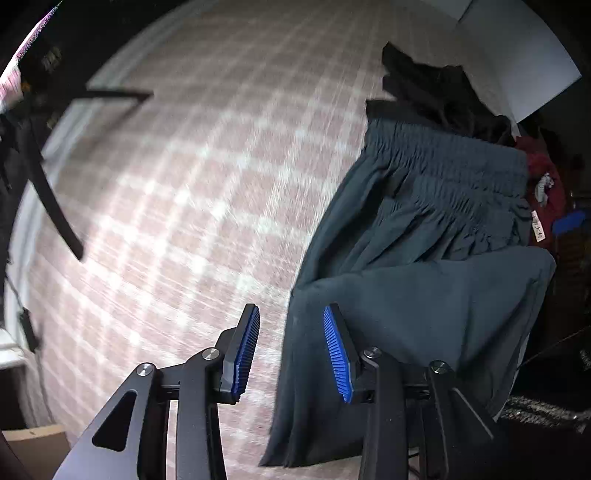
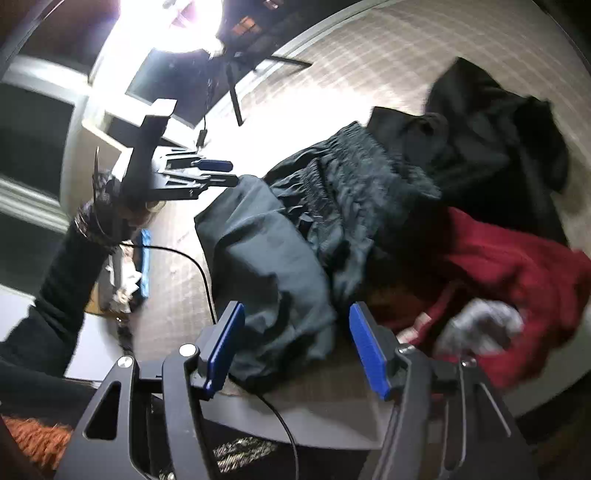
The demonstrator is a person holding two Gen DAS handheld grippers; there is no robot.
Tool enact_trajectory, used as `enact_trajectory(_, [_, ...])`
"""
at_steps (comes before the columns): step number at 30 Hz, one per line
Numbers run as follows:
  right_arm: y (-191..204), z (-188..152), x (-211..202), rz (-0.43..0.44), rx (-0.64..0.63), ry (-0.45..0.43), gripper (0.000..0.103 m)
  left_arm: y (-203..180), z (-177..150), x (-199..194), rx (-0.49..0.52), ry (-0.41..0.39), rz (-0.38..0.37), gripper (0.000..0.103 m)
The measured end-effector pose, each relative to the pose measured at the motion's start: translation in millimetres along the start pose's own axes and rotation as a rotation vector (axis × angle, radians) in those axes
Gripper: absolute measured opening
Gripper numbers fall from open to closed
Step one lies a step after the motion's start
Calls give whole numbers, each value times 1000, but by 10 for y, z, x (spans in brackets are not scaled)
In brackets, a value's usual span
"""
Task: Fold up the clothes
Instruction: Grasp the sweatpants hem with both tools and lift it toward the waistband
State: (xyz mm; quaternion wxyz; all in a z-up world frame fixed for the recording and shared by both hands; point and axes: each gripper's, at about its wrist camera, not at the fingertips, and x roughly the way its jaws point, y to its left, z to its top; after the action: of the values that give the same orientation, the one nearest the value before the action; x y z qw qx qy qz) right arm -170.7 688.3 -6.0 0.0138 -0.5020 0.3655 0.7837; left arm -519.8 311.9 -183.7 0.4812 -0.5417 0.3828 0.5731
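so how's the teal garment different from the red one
The teal garment is smooth thin cloth with a gathered elastic band, partly folded over; the red garment looks thicker and lies crumpled with a white patch. The teal one lies between the red one and the left gripper. Both rest on the checked cloth.

Dim, motion-blurred, glaring lamp (top left), fisheye-warped

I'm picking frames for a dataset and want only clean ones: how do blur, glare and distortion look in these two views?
Left wrist view: fisheye curve, checked cloth motion-streaked, dark garment fairly sharp. Right wrist view: strong glare from a lamp washing out the surface below; clothes pile and red garment soft.
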Motion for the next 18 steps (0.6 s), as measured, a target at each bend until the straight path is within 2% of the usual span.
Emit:
enact_trajectory(4, [-13, 35, 235, -114, -43, 71, 59, 18, -11, 143, -19, 16, -30, 33])
enact_trajectory(5, [6, 13, 298, -128, -49, 85, 55, 24, -22, 140, -30, 8, -41, 18])
enact_trajectory(6, [26, -10, 315, -125, -55, 87, 48, 16, -40, 114, -35, -5, -51, 5])
enact_trajectory(7, [45, -32, 326, -119, -61, 87, 23, -2, -67, 75, -31, -21, -46, 5])
enact_trajectory(8, [65, -50, 323, -114, -57, 85, 14, -24, -102, 30, -24, -36, -26, 5])
enact_trajectory(11, [167, -93, 232, -99, -71, 46, 9, -60, -233, -139, -26, -82, -10, 4])
enact_trajectory(14, [273, -127, 169, -71, -94, 22, 7, -67, -333, -380, -44, -147, 0, 3])
enact_trajectory(18, [283, -75, 86, -65, -91, -11, 7, -60, -212, -683, -44, -219, 4, 3])
